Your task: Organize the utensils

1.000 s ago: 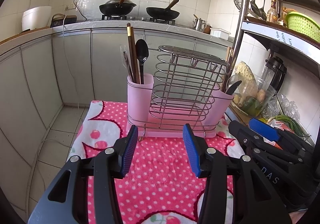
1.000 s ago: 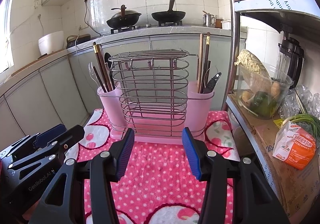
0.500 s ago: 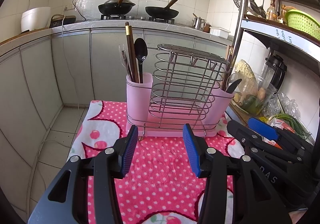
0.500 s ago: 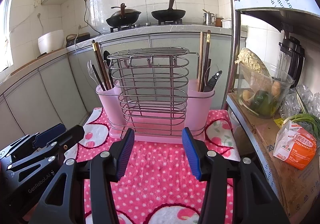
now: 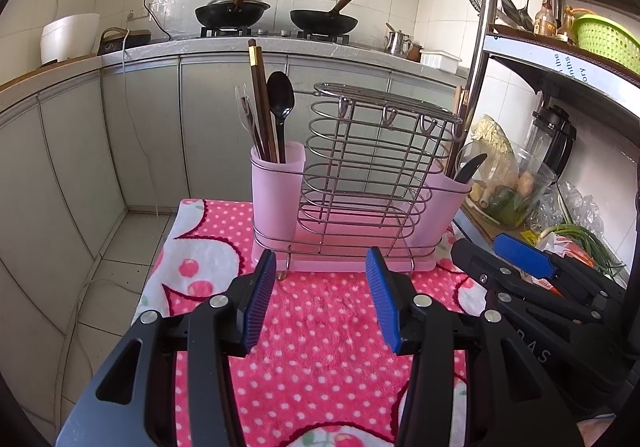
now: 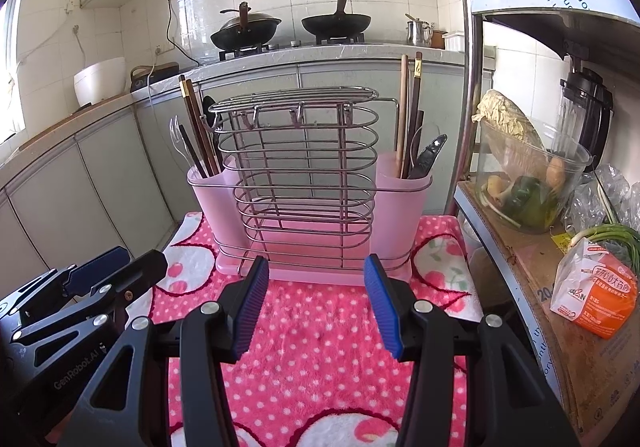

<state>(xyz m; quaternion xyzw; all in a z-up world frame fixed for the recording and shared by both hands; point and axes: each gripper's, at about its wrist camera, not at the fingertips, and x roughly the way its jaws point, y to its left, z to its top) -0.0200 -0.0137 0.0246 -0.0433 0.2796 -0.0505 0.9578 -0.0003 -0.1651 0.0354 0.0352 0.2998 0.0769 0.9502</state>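
The utensils stand in a pink holder (image 6: 308,223) with a wire rack (image 6: 298,167) in its middle. The holder sits on a pink dotted cloth (image 5: 320,347), at the far end, so it has a soft flat place and will not slide.

The left cup (image 5: 277,191) holds brown chopsticks (image 5: 262,103), a black spoon (image 5: 281,99) and a clear fork (image 6: 178,143). They stand with handles down so they lean on the rim and stay put. The right cup (image 6: 402,199) holds more chopsticks (image 6: 410,115) and a dark tool (image 6: 429,157) that looks like a peeler or knife; I cannot tell which. Each thing is already in a cup and none lies loose on the cloth, so I think the sorting is done, or some things may need to swap cups.

The left gripper (image 5: 320,303) hangs over the near part of the cloth. Its blue pads (image 5: 260,299) stand wide apart and nothing is between them. The right gripper (image 6: 312,303) is the same: spread wide and empty, just in front of the holder. Both point a little down at the holder, so they look ready to reach in.

The two grippers sit side by side, near each other. Each one shows at the edge of the other's view. A reach into a cup should come from above, because the tall sticks could tip if bumped from the side.
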